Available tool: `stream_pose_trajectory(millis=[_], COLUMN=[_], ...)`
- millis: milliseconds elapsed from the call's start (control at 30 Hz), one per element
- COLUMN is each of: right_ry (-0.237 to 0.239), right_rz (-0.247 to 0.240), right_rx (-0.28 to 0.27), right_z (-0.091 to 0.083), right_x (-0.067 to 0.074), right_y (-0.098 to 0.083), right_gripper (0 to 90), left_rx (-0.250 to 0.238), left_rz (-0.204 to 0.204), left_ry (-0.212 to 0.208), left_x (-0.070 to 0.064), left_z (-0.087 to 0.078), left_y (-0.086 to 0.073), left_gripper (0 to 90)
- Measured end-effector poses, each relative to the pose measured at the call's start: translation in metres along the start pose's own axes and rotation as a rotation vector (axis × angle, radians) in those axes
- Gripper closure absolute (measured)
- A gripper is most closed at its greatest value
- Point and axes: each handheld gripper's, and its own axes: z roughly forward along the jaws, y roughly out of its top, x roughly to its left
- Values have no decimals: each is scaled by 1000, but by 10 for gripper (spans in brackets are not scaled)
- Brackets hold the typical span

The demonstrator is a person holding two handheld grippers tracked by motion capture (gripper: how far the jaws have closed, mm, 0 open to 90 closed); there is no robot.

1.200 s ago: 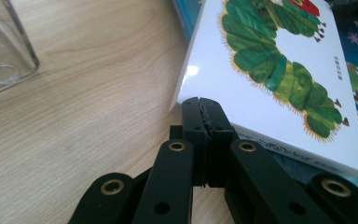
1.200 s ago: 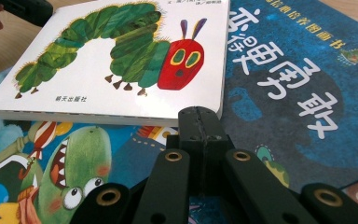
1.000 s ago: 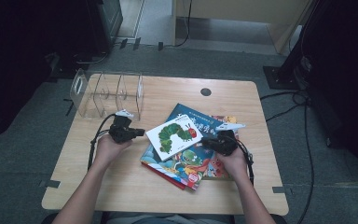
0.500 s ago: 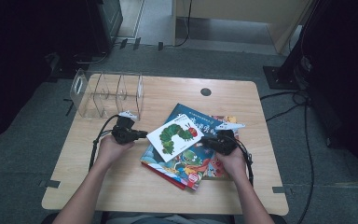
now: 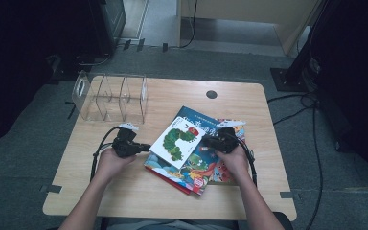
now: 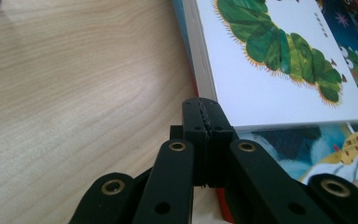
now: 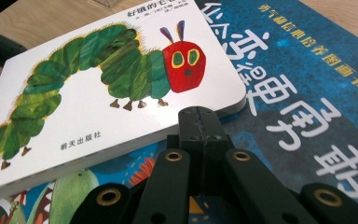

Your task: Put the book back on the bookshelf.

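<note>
Your left gripper (image 6: pixel 204 116) and right gripper (image 7: pixel 199 122) are both fully closed, holding nothing, their tips pressed against opposite edges of the caterpillar book (image 5: pixel 178 140), frame centre.

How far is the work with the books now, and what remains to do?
Done: nothing yet; the clear rack holds no book. In hand: both jaws are closed, the left gripper and right gripper pressing opposite edges of the caterpillar book atop the book pile. Left: probably racking every book.
</note>
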Motion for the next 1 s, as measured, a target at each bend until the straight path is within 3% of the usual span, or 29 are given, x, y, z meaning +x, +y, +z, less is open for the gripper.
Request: stream_pose_trajectory(millis=[200, 400, 433, 633, 700, 867, 1000], right_ry=[13, 0, -1, -4, -8, -17, -8], right_rz=[3, -16, -14, -48, -52, -85, -58], right_rx=[8, -2, -7, 26, 20, 21, -4], right_z=[5, 6, 4, 4, 2, 1, 2], right_x=[-1, 0, 1, 7, 11, 19, 21], right_y=[5, 11, 11, 5, 3, -2, -6], right_gripper=[900, 900, 900, 900, 900, 900, 900], left_rx=[19, -3, -13, -68, -64, -36, -24], left_rz=[-5, -40, -51, -68, -49, -57, -60], left_ry=[-12, 6, 3, -14, -8, -28, -34], left_x=[-8, -4, -2, 6, 5, 6, 8], left_z=[-1, -9, -11, -17, -15, -7, -1], left_y=[-6, -5, -4, 10, 15, 26, 31], left_gripper=[884, 711, 645, 483, 437, 377, 367])
